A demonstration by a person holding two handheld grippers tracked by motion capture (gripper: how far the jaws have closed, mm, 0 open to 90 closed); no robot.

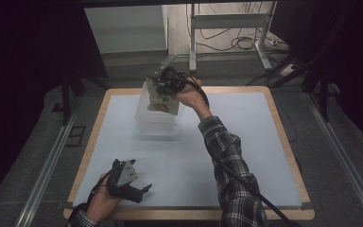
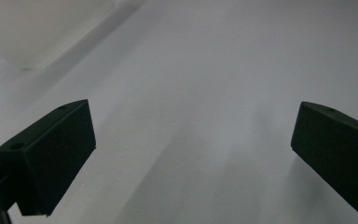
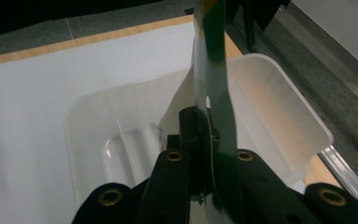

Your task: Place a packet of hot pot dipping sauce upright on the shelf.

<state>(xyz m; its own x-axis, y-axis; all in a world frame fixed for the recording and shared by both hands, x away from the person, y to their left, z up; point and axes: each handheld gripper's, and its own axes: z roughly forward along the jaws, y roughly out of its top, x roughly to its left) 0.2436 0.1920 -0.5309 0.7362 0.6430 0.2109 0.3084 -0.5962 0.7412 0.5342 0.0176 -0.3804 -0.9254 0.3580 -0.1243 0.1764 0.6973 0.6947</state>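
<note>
Jaws clamp snack pouch (image 1: 163, 101) above clear tub (image 3: 270, 88), right gripper (image 1: 166, 85) outstretched; left gripper (image 1: 142, 190) wide.

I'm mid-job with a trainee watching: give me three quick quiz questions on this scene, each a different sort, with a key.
1. True or false: the right gripper is shut on the flat green-and-white printed pouch.
2. Where is that pouch relative to the translucent white plastic tub? A) lying on the table far from it B) held above it C) under it
3. Fill in: the left gripper has its jaws ____ over the white table sheet.

Key:
1. True: the jaws pinch the pouch edge.
2. B: the right gripper view looks down past the pouch into the tub.
3. Open: wide apart, nothing between them.
</note>
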